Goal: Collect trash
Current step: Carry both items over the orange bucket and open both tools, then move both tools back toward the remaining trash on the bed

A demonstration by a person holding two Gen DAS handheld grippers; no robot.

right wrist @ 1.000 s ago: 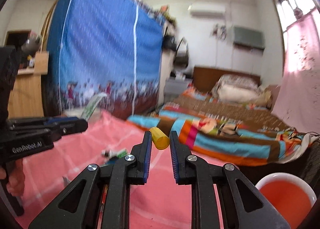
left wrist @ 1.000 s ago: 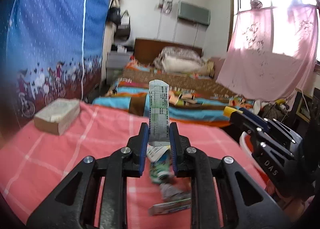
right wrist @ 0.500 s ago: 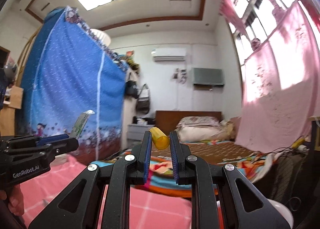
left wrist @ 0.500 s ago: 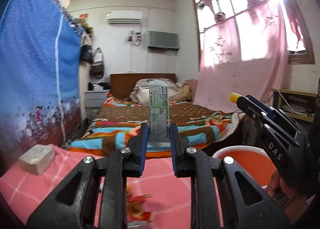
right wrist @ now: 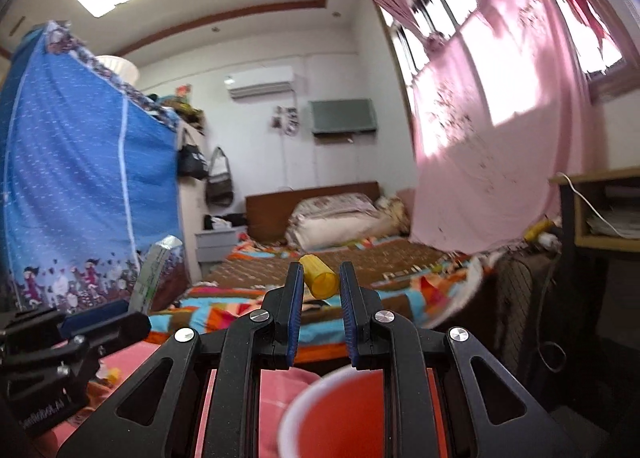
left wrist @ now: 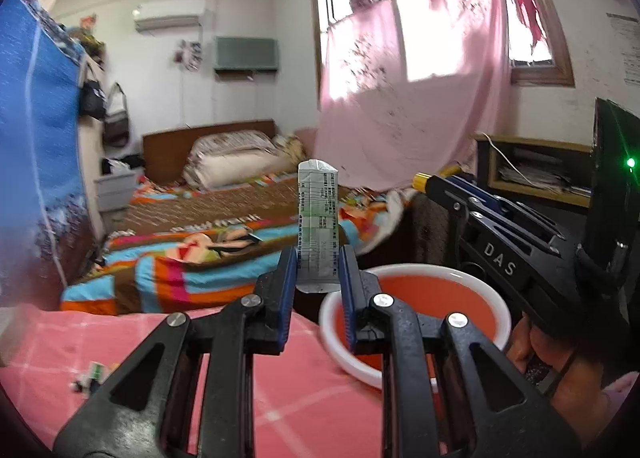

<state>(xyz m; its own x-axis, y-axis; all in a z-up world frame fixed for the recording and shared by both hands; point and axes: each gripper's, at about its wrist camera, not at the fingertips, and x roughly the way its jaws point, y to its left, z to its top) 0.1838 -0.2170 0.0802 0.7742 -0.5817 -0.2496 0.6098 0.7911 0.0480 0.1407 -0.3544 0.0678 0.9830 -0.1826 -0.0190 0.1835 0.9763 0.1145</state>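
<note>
Left hand-held gripper (left wrist: pixel 318 276): clamping a printed carton (left wrist: pixel 318 226) upright, just short of the bin (left wrist: pixel 416 322) ahead and to its right.
Right hand-held gripper (right wrist: pixel 319 290): pinching a yellow cap (right wrist: pixel 320 282) at the tips, bin (right wrist: pixel 360 414) directly below.
Why held so: both pieces are probably being carried over for dropping in.
Left behind: blurred scraps (left wrist: pixel 90 376), likely wrappers, lying on the pink bench (left wrist: pixel 300 398).

Open air above red bin (left wrist: pixel 416 290), just beyond pink-covered surface (left wrist: pixel 120 346). Right gripper (left wrist: pixel 424 180) crowding bin's right side. Small scraps (left wrist: pixel 90 376) lying far left. Striped bed (left wrist: pixel 208 242) well behind.
</note>
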